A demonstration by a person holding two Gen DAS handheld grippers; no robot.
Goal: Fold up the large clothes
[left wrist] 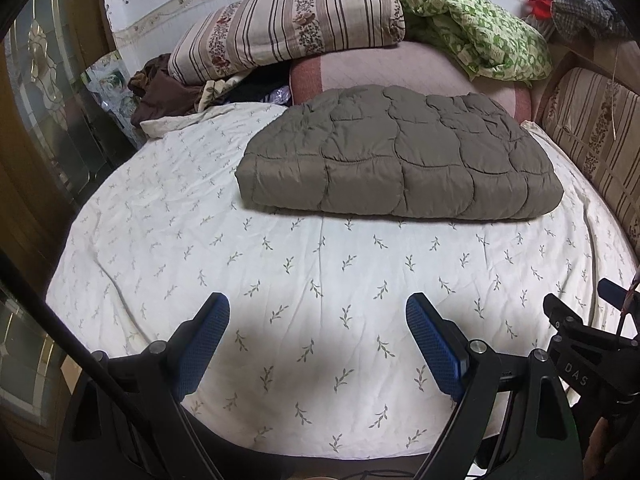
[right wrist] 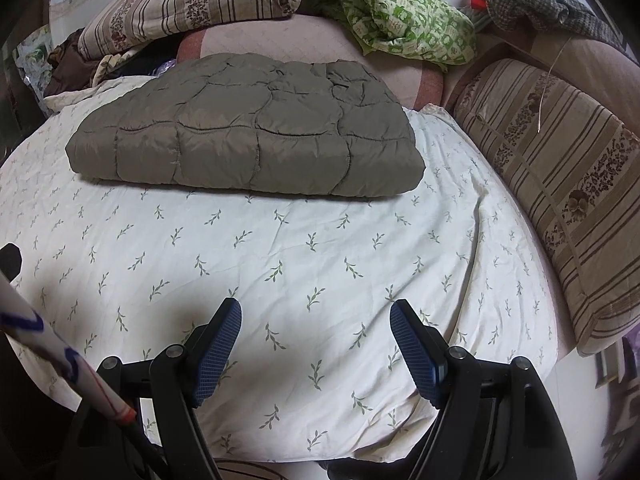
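Note:
A grey-brown quilted padded garment (left wrist: 400, 156) lies folded into a thick rectangle on the white leaf-print bedsheet (left wrist: 280, 264). It also shows in the right wrist view (right wrist: 248, 136), on the sheet (right wrist: 280, 248). My left gripper (left wrist: 318, 308) is open and empty, held above the sheet well in front of the garment. My right gripper (right wrist: 316, 314) is open and empty, also over the sheet short of the garment. The right gripper's body shows at the right edge of the left wrist view (left wrist: 580, 344).
Striped floral bedding (left wrist: 288, 28) and a green patterned quilt (left wrist: 480, 36) are piled at the bed's far side on a pink cushion (left wrist: 400, 68). A striped pillow (right wrist: 560, 200) lines the right edge. Brown clothes (left wrist: 160, 92) lie far left. A wooden glass door (left wrist: 40, 120) stands left.

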